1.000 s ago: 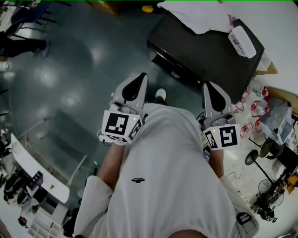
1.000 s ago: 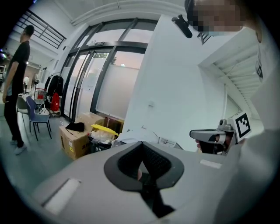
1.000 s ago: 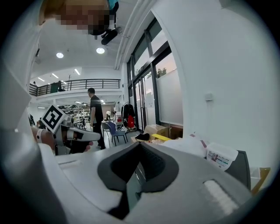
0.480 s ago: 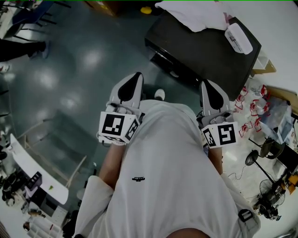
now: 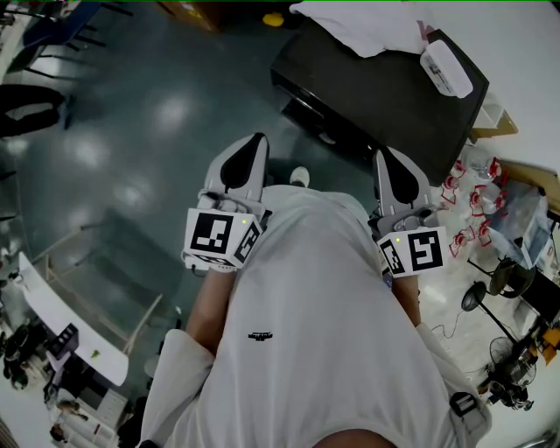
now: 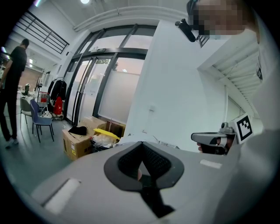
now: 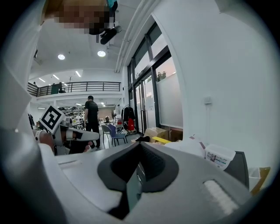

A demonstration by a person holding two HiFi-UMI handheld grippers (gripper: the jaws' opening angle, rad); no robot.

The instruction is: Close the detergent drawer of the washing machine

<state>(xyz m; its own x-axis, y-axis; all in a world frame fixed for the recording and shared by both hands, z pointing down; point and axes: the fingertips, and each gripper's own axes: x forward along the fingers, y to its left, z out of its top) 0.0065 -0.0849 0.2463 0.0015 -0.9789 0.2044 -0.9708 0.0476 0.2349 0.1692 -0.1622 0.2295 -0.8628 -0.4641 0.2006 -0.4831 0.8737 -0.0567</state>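
The black washing machine [image 5: 385,96] stands ahead, its detergent drawer too unclear to pick out. The left gripper [image 5: 244,164] and right gripper [image 5: 393,178], jaws together and empty, hang by the torso; the approach seems unstarted, so next comes reaching forward

grippers [image 5: 255,142] [image 5: 386,156]: 2 | washing machine [image 5: 376,98]: 1 | white cloth [image 5: 363,26]: 1 | white tub [image 5: 444,72]: 1

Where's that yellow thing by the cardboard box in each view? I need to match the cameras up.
Head view: yellow thing at the top edge, near centre.
Left gripper view: left of centre, behind the box.
Right gripper view: just right of centre.
Shared landmark: the cardboard box beside it.
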